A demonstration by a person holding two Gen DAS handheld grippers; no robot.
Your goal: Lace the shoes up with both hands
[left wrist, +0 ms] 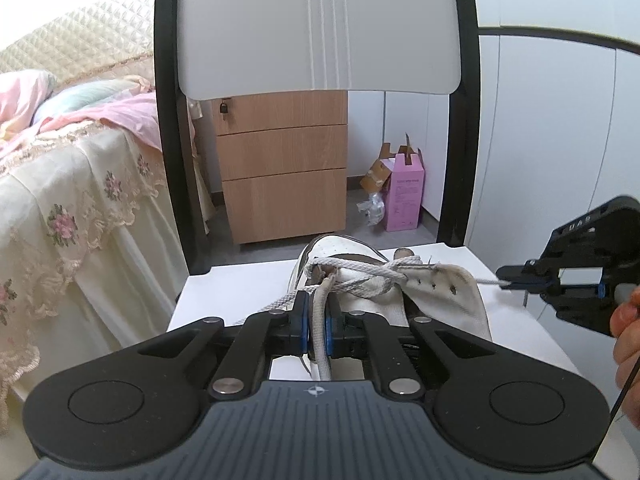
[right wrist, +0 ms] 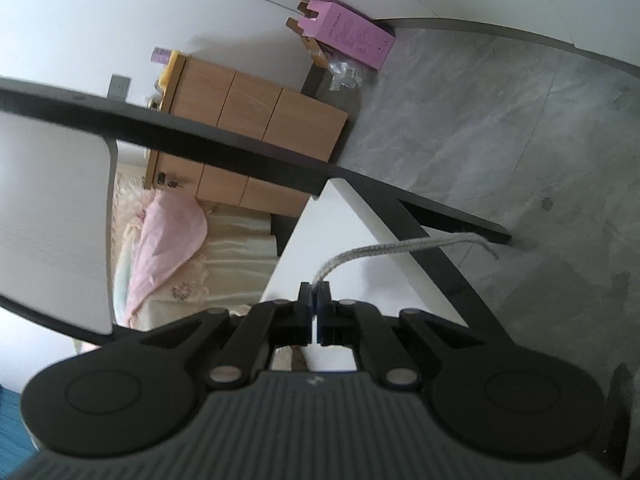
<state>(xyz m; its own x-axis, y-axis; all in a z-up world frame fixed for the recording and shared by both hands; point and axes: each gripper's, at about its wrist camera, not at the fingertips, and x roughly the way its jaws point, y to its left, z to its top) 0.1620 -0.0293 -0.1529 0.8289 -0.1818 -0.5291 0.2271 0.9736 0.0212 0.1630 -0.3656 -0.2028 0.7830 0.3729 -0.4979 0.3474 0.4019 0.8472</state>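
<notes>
A white shoe (left wrist: pixel 440 292) with brown trim lies on a white seat (left wrist: pixel 240 280), its grey-white lace (left wrist: pixel 360 270) crossed over the eyelets. My left gripper (left wrist: pixel 318 320) is shut on a thick white strip of the shoe, seemingly its tongue or heel tab, right in front of the camera. At the right, my right gripper (left wrist: pixel 506 279) is shut on the lace end and holds it taut away from the shoe. In the right wrist view the right gripper (right wrist: pixel 316 296) pinches the lace (right wrist: pixel 400 246), whose frayed free end curves off to the right.
The shoe rests on a chair with a black frame (left wrist: pixel 168 120) and white backrest (left wrist: pixel 320 28). Behind stand a wooden drawer unit (left wrist: pixel 280 168), a pink box (left wrist: pixel 404 196) and a bed with a floral cover (left wrist: pixel 72 200). A hand (left wrist: pixel 628 332) holds the right gripper.
</notes>
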